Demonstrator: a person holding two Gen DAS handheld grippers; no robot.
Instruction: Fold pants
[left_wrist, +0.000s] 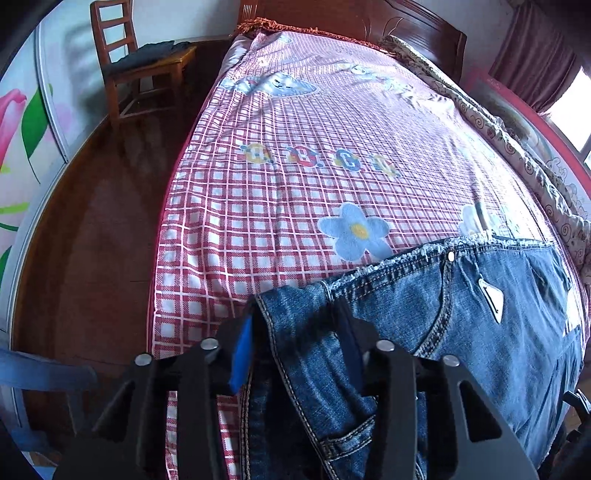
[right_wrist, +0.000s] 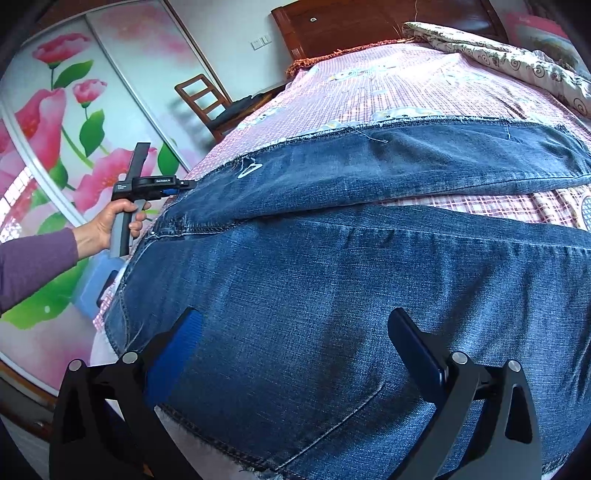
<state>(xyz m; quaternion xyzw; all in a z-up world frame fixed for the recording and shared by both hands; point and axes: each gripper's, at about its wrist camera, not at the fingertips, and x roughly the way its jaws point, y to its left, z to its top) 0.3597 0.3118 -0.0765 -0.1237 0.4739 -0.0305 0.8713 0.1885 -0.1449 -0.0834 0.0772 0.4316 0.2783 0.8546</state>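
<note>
Checked bed (left_wrist: 280, 206), headboard far. Jeans (right_wrist: 332, 280) spread across near end, long axis crosswise, waist toward wardrobe (right_wrist: 44, 122). Left gripper (left_wrist: 295, 332) clenched on waist edge. Right gripper (right_wrist: 295, 343) released, over leg.

We're in a home bedroom. Front and centre is a wide bed under a pink-and-white checked cotton sheet (left_wrist: 280, 206) printed with blue flowers and cartoon letters. At the bed's far end stands a dark carved wooden headboard (left_wrist: 354, 18). Left of the bed, a brown ladder-back wooden chair (left_wrist: 136, 62) on a dark wood floor (left_wrist: 92, 221), and beyond it glossy sliding wardrobe doors with big pink flower prints (right_wrist: 74, 122). Right of the bed, maroon fabric curtains (left_wrist: 535, 55) by a bright window.
</note>
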